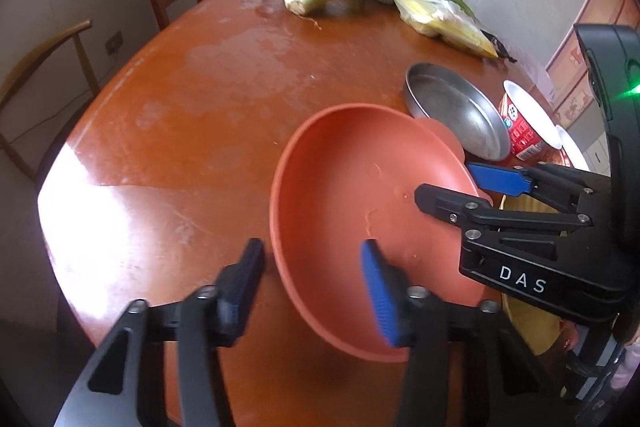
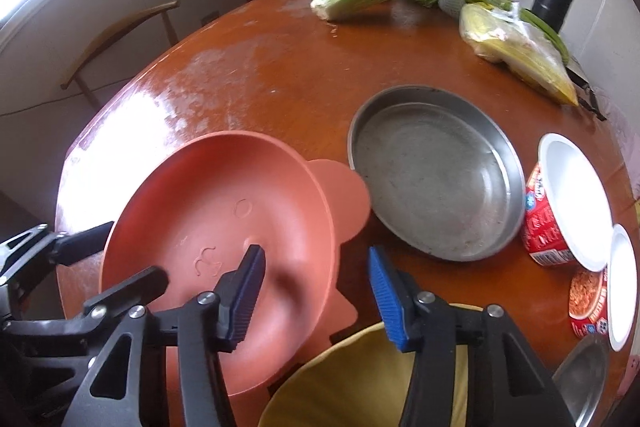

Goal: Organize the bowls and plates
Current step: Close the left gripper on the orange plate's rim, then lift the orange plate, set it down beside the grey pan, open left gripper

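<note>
both tongs straddle opposite rim edges of the terracotta bowl (image 2: 224, 227): left tongs (image 1: 312, 291) part-closed, pads apparently not yet pressing; right tongs (image 2: 316, 291) narrowed on the rim, grip unconfirmed. risk: uneven clamping tips the bowl onto the steel pan (image 2: 436, 171) beyond them on the bench (image 2: 280, 75).

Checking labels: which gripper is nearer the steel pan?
Right. The right gripper straddles the orange bowl at the rim beside the steel pan; the left gripper straddles the opposite rim.
</note>
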A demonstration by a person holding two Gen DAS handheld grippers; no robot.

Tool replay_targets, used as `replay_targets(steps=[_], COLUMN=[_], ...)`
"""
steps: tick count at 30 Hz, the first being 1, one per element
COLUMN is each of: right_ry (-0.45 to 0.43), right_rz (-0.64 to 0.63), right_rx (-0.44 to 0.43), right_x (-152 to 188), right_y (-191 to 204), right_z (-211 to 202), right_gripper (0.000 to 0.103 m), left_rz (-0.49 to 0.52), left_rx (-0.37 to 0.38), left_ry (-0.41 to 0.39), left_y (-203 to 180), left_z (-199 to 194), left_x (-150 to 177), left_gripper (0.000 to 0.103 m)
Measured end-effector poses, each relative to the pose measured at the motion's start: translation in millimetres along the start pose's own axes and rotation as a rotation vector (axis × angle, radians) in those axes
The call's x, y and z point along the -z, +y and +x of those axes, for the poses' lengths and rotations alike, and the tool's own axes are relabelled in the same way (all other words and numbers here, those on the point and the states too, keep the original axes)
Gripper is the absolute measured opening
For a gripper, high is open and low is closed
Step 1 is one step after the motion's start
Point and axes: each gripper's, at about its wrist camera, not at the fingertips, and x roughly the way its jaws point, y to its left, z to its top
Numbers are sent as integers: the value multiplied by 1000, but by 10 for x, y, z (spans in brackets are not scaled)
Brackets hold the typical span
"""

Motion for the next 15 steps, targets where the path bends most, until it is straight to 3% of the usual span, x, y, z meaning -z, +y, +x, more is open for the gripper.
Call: replay_targets(steps=[2, 9, 15], right_ry=[7, 0, -15], right_rz=[-3, -11, 40], right_rx=[-10, -26, -57], right_x=[-2, -52, -300], right_y=[8, 95, 106], right_z=[23, 1, 6], right_gripper=[48, 47, 47], left_rz=[0, -38, -62], left_rx=[7, 3, -5], left_ry=[-1, 8, -9], left_y=[-14, 78, 254], left_z=[2, 34, 18], left_x=[-18, -160, -421], left_gripper=[40, 36, 36])
